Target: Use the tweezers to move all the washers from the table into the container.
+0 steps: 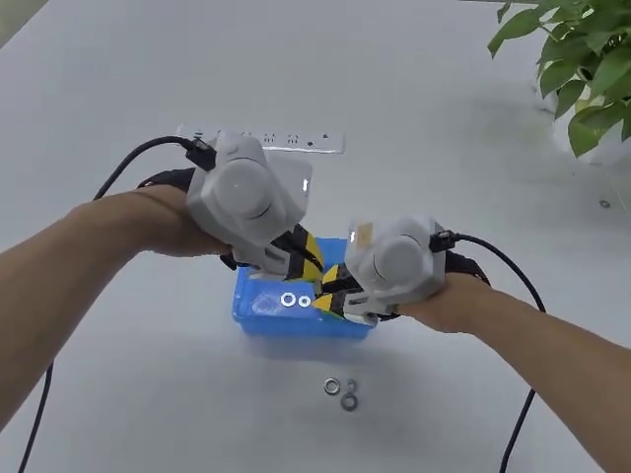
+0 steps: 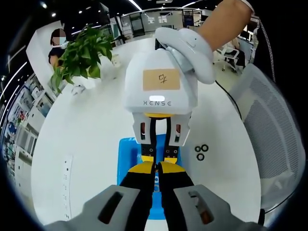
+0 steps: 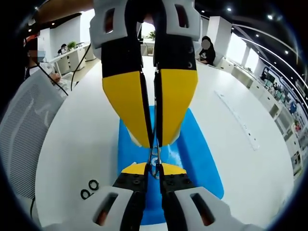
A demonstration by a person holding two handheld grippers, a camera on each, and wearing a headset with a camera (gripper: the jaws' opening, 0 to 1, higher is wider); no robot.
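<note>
Pinching tweezers (image 3: pixel 155 161) above container (image 1: pixel 296 324), washers (image 1: pixel 331 386) beside.

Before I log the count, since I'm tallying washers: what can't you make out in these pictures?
Container: head view, right part hidden by the right gripper.
Tweezers tips: right gripper view, pinched between jaws; carrying a washer or not, unclear.
Washers on table: head view, small, bunched; count uncertain.

An open-plan office — mesh chair (image 2: pixel 276 130), potted plant (image 2: pixel 82 53), ceiling lights (image 3: pixel 229 8).
</note>
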